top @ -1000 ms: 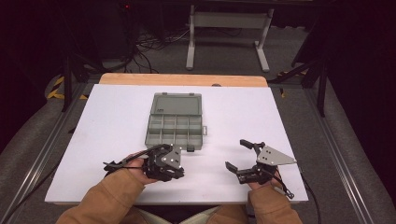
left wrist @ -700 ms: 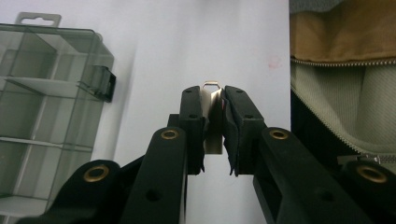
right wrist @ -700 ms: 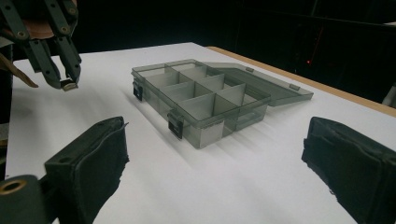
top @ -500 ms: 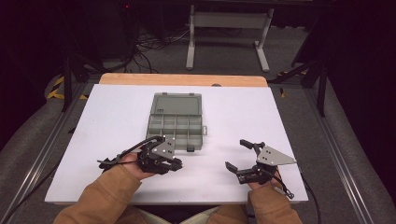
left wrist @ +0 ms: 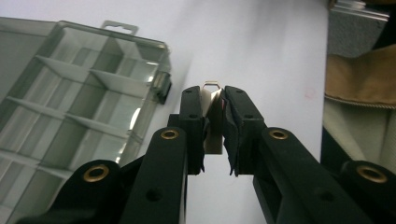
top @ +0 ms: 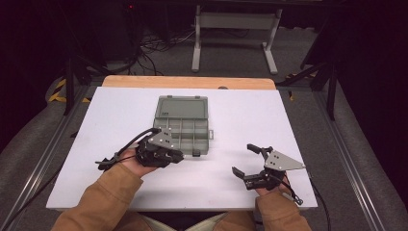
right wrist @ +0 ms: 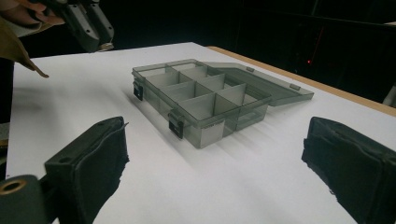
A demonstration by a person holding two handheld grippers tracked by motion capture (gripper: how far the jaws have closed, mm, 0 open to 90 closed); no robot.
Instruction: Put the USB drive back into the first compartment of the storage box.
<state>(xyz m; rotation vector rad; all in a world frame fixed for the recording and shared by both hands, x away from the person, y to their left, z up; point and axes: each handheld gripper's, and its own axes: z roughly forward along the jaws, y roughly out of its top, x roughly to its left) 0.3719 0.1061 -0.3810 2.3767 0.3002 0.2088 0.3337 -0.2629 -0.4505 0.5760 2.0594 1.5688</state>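
Note:
A clear grey organiser box lies open in the middle of the white table, its lid folded flat to the far side and its compartments looking empty. My left gripper hovers just in front of the box's near left corner, jaws pointing right. In the left gripper view, my left gripper is shut on a small flat metal piece with a loop at its tip, beside the box. My right gripper stands open near the front right with nothing between its pads; the box lies ahead of it.
A wooden strip runs along the table's far edge. Beyond it on the floor stand a metal frame and loose cables. Bare white table surface lies on both sides of the box.
My left hand has risen and moved away from the front edge toward the box, drifting slightly left, still gripping the metal piece. The right gripper has stayed in place.

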